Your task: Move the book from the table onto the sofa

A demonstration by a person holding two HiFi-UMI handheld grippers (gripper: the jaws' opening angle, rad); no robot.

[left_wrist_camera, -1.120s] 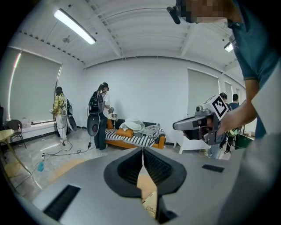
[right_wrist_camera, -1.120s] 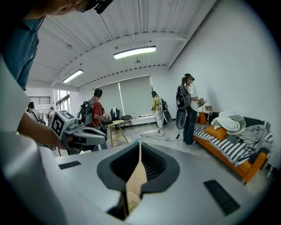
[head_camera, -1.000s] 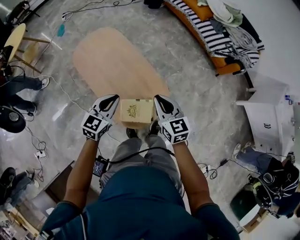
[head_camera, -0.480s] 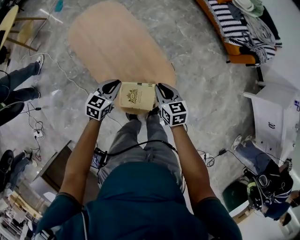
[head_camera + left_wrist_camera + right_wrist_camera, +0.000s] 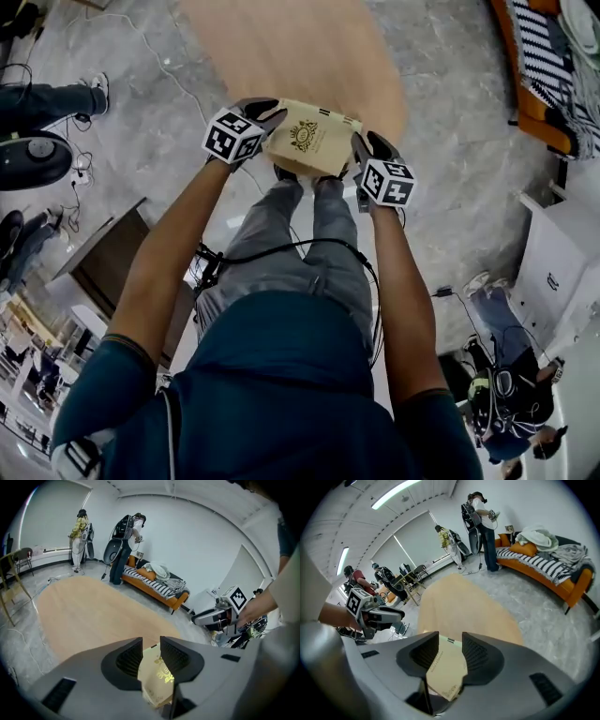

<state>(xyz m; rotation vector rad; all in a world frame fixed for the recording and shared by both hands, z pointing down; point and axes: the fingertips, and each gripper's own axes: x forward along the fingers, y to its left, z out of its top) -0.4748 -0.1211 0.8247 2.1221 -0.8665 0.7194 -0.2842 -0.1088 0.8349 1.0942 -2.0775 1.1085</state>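
You have the book between your two tongs, at the near end of the wooden table, just past your legs; it sits at a slant in the head view; you cannot tell if it touches the table.

The book is thin and pale tan; its cover has a gold drawing in the middle; in the right gripper view one face is plain cream, with a line of tiny print along it and a small dark mark near the top edge; the print is too small to read.

Your left tongs are on the book's left side; the jaws stand a little apart and have just been opening; the book's edge is in the gap, lying slanted so you can see the gold drawing; the pads do not look pressed on it.

Your right tongs are on the book's right side; these jaws are a bit apart too and have just been opening; the book's other edge is in that gap, loose and slanted.

The orange sofa, with a striped blanket on it, is at the top right of the head view, well apart from the book.
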